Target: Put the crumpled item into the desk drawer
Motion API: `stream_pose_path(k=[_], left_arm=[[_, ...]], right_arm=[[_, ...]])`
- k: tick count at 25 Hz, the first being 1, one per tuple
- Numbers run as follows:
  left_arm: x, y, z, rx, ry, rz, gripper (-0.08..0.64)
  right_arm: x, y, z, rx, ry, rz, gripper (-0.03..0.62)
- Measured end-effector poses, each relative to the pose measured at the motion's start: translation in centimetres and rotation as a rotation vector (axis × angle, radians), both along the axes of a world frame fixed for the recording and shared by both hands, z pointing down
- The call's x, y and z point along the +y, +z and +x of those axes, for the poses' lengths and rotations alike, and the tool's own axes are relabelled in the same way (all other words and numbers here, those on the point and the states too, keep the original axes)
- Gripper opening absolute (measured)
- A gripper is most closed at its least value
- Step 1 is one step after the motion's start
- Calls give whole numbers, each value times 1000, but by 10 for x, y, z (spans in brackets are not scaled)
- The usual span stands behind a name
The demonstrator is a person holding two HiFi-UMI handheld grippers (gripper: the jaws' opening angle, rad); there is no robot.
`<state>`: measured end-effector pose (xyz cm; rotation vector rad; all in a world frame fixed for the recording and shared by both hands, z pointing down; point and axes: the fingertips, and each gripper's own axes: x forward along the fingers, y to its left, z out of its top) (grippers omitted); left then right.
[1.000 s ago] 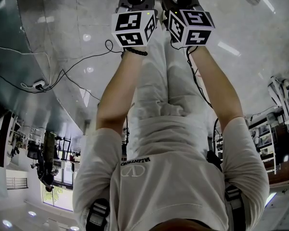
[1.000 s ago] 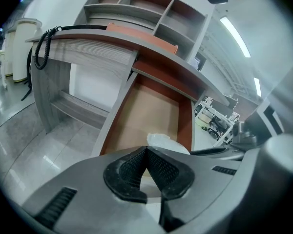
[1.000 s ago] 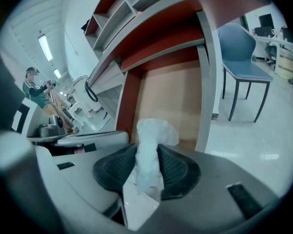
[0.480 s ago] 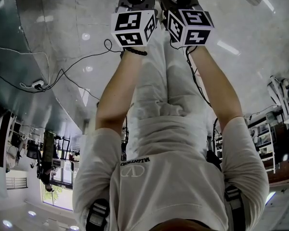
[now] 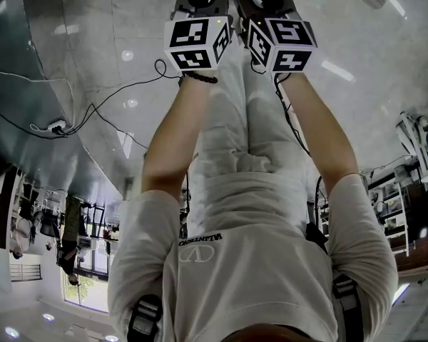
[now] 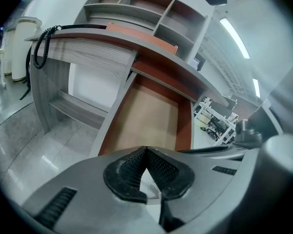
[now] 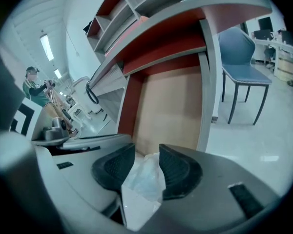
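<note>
**Fingers (image 7: 178, 172) of your right gripper (image 7: 146, 150) are opening around the crumpled white item (image 7: 145, 179)**

These fingers are moving apart. The crumpled white item, which looks like thin film or tissue, stands between the two black ribbed pads and touches them. I cannot tell if they press on it at all. It is not inside yet. It is above the front part of the open desk drawer with a light brown bottom and red-brown walls (image 7: 168, 106). The fingers (image 6: 124, 172) of your left gripper (image 6: 146, 150) are together at the tips and hold nothing that I can see. This gripper is just beside the right one, over the same drawer.

What can go wrong, in my judgement:

- The item is very light. It may cling to a ribbed pad and leave with the gripper when you pull back.
- You are near the front rim, so the item may land on the rim or drop to the pale tiled floor (image 7: 263, 130).
- The two grippers are close, and a quick move could knock one against the other.

The curved grey surface (image 7: 195, 9) hangs over the rear of the drawer, so it limits any move forward and up. Open shelf compartments (image 6: 141, 1) stand on it. A coiled black cable (image 6: 40, 48) hangs at its left end, and a blue-grey chair (image 7: 244, 67) stands to the right. Both are well apart from the drawer and not in your way.
</note>
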<state>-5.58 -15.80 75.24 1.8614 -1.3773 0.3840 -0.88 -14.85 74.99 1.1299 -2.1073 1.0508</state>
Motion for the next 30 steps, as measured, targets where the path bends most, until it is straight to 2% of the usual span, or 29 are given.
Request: stream_pose_path(k=[4,5,6,9,12,15,23,26,30], left_arm=[[0,0,-1,3,0,0,-2],[1,0,-1,4,0,-1,-2],[2,1,-2,6,1,-2,-2],[2,2,-3,8,3,-1,-2],[3,1,-3,10,0,3,-2],[3,-1,-3,11,-2,8,-2],[1,-21,5,10,10,20,-2],[5,-37,8,10,13,22,-2],[-1,-62,9,13,14,42,-2]], right_arm=[[3,-7,0,-17,18,9,158],[3,-8,0,-16,23,15,150],[3,-9,1,-14,31,23,114],[1,-11,3,-9,57,44,84],[-2,-16,8,-11,83,62,82],[-6,-24,16,-4,109,97,1],[-9,-50,21,-14,106,123,-2],[-5,-65,23,-18,105,112,-2],[-12,-93,28,-18,100,144,-2]])
